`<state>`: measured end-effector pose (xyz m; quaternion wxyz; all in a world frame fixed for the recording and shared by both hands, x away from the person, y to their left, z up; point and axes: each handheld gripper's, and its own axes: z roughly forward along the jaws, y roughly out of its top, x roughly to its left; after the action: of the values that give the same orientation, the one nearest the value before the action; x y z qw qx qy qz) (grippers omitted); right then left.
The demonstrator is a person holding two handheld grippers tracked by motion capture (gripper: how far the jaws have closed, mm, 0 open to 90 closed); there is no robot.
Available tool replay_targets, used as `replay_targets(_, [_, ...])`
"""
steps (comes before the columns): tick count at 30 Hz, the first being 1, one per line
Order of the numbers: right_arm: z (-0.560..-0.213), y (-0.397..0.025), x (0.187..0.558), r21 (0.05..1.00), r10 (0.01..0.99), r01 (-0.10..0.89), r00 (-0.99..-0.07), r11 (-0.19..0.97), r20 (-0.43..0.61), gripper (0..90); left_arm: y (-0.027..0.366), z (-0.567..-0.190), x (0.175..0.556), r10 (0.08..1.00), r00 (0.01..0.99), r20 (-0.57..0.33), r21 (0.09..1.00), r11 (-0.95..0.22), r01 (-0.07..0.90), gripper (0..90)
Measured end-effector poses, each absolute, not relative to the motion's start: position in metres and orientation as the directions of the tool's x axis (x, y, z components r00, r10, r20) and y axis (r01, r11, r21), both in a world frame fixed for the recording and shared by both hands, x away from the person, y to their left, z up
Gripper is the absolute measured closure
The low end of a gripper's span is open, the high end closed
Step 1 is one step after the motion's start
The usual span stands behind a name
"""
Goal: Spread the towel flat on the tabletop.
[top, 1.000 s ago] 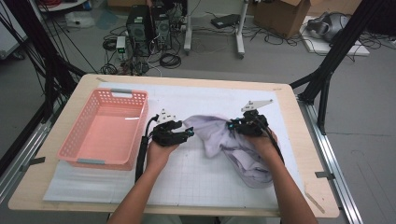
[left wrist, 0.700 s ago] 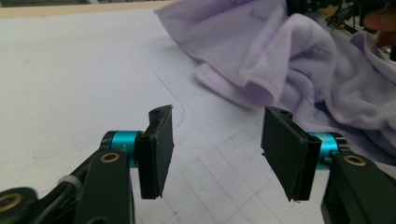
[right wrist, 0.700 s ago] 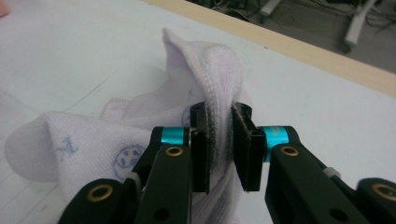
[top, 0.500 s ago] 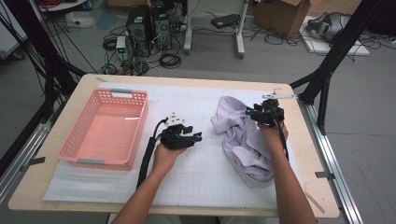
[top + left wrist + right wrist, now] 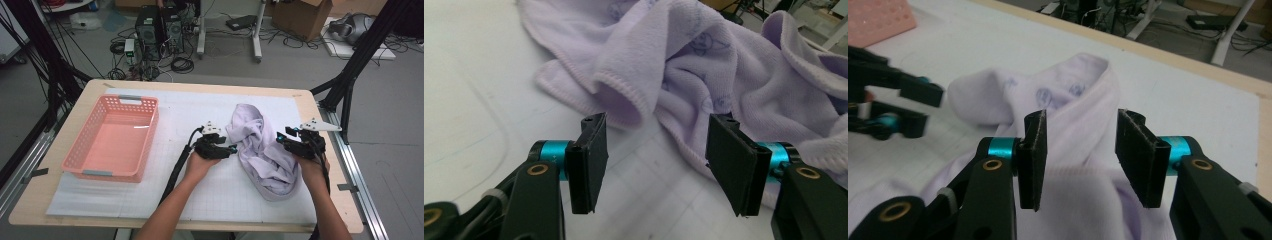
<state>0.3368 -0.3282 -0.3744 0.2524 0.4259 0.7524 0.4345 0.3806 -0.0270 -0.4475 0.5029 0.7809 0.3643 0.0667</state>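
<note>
A crumpled lavender towel lies on the white mat right of centre. My left gripper rests at the towel's left edge and is open; in the left gripper view a rolled fold of the towel lies just beyond its jaws, with nothing between them. My right gripper sits at the towel's right side, also open. In the right gripper view its jaws hover over the towel without gripping it, and the left gripper shows farther off.
A pink plastic basket stands on the left of the white grid mat. The wooden table edge runs close to my right hand. Cables and computer cases lie on the floor beyond the table.
My right gripper carried the towel to the right, then let it go and drew back toward the person. My left gripper released the towel and now sits at its left edge.
</note>
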Motion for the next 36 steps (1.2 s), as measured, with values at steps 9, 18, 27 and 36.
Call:
replay_targets(9, [-0.387, -0.338, 0.326, 0.866, 0.864, 0.442, -0.502, 0.231, 0.026, 54.4, -0.080, -0.452, 0.377, 0.604, 0.782, -0.153, 0.790, -0.401, 0.464, 48.9])
replay_targets(18, [-0.390, -0.340, 0.328, 0.859, 0.871, 0.454, -0.491, 0.236, 0.020, 54.0, -0.068, -0.445, 0.369, 0.612, 0.782, -0.116, 0.765, -0.448, 0.464, 84.3])
replay_targets(27, [-0.407, -0.334, 0.338, 0.788, 0.860, 0.529, -0.510, 0.314, 0.000, 48.7, 0.014, -0.440, 0.356, 0.690, 0.704, -0.170, 0.802, -0.318, 0.506, 84.6])
replay_targets(36, [-0.431, -0.307, 0.350, 0.680, 0.815, 0.581, -0.578, 0.448, -0.043, 52.8, 0.069, -0.429, 0.342, 0.750, 0.634, -0.189, 0.830, -0.223, 0.511, 84.7])
